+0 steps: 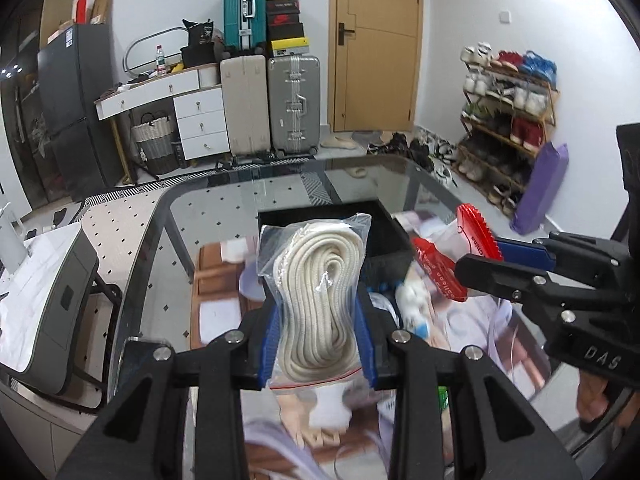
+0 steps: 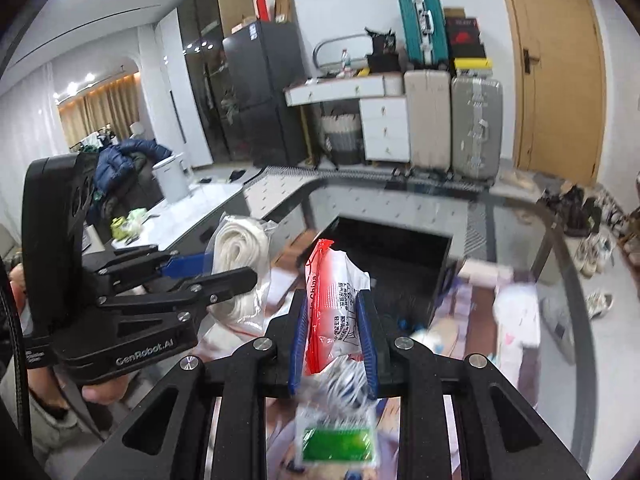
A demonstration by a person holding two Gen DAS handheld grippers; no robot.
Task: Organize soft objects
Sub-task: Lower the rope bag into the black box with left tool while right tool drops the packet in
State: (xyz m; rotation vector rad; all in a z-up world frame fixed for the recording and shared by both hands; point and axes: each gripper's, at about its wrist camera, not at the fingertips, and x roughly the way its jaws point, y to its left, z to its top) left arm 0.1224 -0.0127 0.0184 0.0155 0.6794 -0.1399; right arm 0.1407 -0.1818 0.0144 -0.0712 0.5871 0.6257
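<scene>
My left gripper [image 1: 318, 344] is shut on a clear zip bag of coiled cream rope [image 1: 316, 292] and holds it above the glass table, just in front of a black open box [image 1: 384, 232]. My right gripper [image 2: 334, 344] is shut on a clear packet with red print [image 2: 334, 300] and holds it in front of the same black box [image 2: 400, 256]. The right gripper also shows in the left wrist view [image 1: 496, 256], with its red packet [image 1: 460, 248], to the right of the rope bag. The left gripper with the rope bag [image 2: 240, 248] shows at the left of the right wrist view.
The glass table [image 1: 208, 216] lies over a printed mat with loose soft items [image 1: 412, 300]. A white soft item [image 2: 516, 312] lies right of the box. Suitcases [image 1: 272, 104], a white drawer desk [image 1: 188, 108], a door and a shoe rack [image 1: 504, 120] stand behind.
</scene>
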